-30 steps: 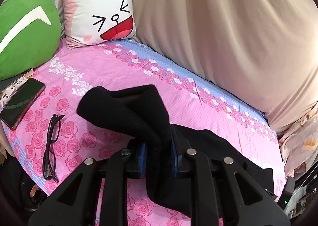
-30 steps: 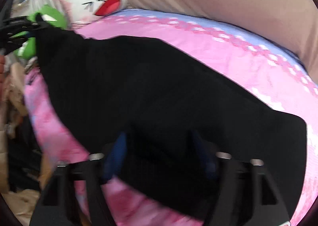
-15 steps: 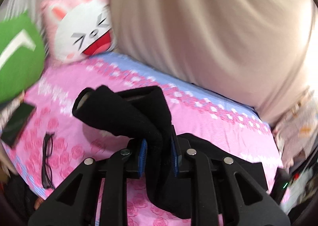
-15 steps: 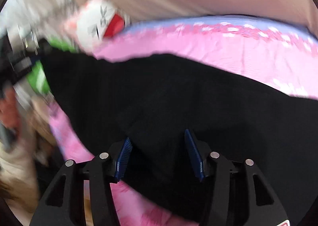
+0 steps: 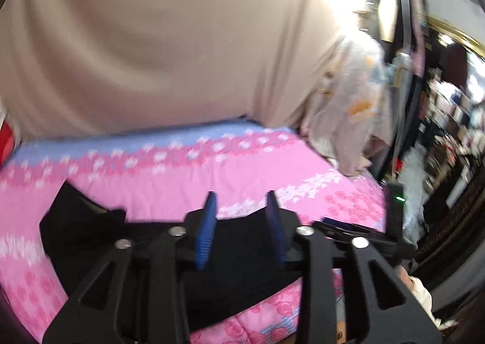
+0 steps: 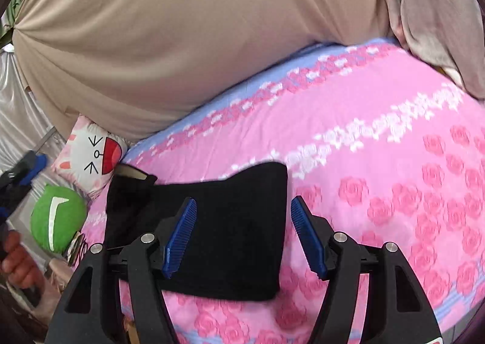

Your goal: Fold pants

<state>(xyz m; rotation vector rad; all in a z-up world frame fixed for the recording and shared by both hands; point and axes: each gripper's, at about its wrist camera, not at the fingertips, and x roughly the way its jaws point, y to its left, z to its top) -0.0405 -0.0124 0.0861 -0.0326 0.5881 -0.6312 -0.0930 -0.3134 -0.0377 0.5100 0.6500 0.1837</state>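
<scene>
Evidently the pants (image 6: 230,238) are now lying as a compact black rectangle on the pink rose-print bedsheet (image 6: 394,168), filling the lower middle of the right wrist view, with one rumpled end bunched toward the middle left, near the bunny pillow (image 6: 91,159) and the green cushion (image 6: 57,219). The right gripper (image 6: 244,235) hangs over the bundle with its blue pads spread wide and nothing between them, so it is released; that fits a fold already laid down, since cloth that lies flat on a mattress needs no holding. In the left wrist view the left gripper (image 5: 242,229) is likewise parted and empty, its pads framing bare sheet and the upper edge of the black fabric in the lower middle of the frame, while the raised, uneven end sits at the left. That end looks less tidy than the others, and I judge it the likely place for any smoothing. The soft knit should stay put by its own weight, though it may spring open slightly at the thick end. The beige curtain (image 5: 151,41) fills the upper part of both views.
</scene>
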